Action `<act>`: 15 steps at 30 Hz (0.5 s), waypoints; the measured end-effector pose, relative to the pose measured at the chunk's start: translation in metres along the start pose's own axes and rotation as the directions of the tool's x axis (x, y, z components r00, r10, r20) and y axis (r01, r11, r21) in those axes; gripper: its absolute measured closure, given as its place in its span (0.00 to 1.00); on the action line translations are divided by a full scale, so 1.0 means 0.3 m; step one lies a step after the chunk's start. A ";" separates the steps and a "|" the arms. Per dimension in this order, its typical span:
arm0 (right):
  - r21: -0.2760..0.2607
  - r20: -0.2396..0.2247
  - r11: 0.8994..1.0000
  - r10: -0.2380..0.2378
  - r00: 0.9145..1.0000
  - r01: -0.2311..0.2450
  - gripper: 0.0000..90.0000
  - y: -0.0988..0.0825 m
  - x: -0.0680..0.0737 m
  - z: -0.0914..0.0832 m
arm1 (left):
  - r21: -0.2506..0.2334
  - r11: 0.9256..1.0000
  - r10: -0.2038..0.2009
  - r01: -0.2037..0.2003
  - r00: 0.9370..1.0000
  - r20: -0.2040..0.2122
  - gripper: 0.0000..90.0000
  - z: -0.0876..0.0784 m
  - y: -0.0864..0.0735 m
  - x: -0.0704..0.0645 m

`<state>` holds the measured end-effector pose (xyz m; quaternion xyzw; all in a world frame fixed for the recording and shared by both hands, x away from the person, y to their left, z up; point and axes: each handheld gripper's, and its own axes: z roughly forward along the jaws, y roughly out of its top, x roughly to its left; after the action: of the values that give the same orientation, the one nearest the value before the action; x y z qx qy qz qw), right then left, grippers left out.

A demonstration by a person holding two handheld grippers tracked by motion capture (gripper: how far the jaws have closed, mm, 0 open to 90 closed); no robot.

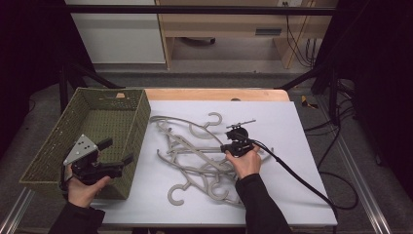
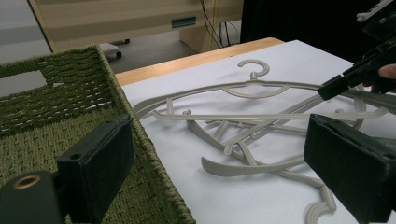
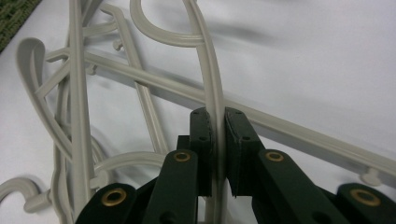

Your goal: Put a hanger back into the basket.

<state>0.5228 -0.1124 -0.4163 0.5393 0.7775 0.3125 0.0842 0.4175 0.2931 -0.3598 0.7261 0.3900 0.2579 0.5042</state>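
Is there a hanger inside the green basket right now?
No, the basket holds no hanger in the high view; the hangers all lie tangled on the white sheet beside it.

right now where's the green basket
In the high view the green woven basket sits at the table's left edge, beside the pile of grey hangers, with the open left gripper hovering over its near right corner.

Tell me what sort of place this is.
Probably a lab or workshop set up for recording: a table covered in white, loose cables on the floor, a wooden desk behind, and dark frame bars around it.
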 end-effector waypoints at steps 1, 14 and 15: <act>0.000 0.000 1.000 0.000 1.000 0.000 0.92 0.000 0.000 0.000 | 0.000 1.000 0.000 0.000 1.000 0.000 0.09 0.000 0.000 0.000; -0.084 -0.075 0.988 -0.132 0.988 0.126 0.92 -0.028 -0.069 -0.171 | 0.002 1.000 0.021 -0.021 0.999 0.024 0.09 -0.003 0.014 -0.029; -0.086 -0.076 0.987 -0.145 0.987 0.138 0.92 -0.034 -0.071 -0.184 | 0.004 1.000 0.023 -0.023 0.999 0.029 0.09 -0.003 0.016 -0.033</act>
<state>0.4976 -0.1554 -0.3828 0.4656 0.8033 0.3588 0.0958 0.4129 0.2845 -0.3548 0.7352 0.3751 0.2523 0.5050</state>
